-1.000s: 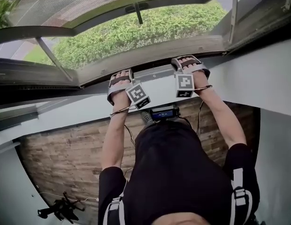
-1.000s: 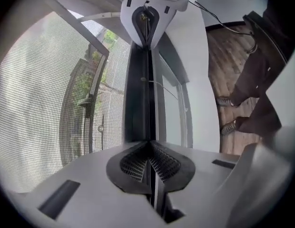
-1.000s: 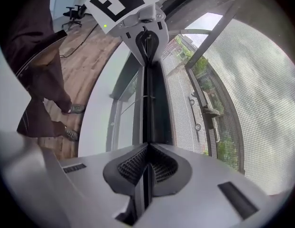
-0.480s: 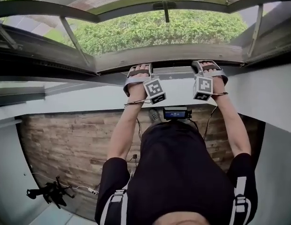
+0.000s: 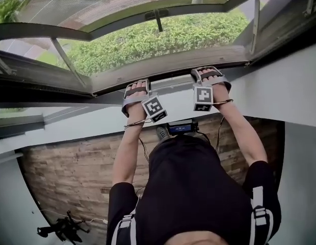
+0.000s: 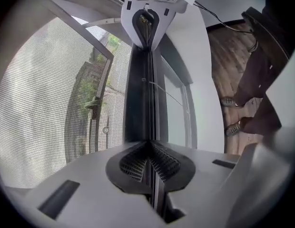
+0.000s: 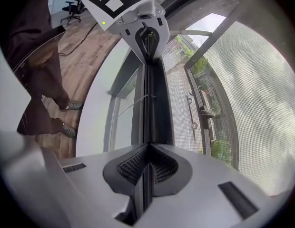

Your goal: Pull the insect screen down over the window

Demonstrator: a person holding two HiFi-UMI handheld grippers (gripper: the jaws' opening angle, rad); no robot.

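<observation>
between fingers (image 6: 132, 163) of left gripper (image 6: 149, 143) and right gripper (image 7: 146, 147), the screen bar (image 6: 138, 91) sits pinched.

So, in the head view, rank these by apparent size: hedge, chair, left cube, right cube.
1. Hedge, by far the largest.
2. Chair, small because it stands far down on the floor.
3. Left cube and right cube look alike, so they stay unranked.

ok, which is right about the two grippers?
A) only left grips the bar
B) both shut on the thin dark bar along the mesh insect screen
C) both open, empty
B: the left gripper and right gripper each pinch the thin dark bar between closed jaws.
</observation>
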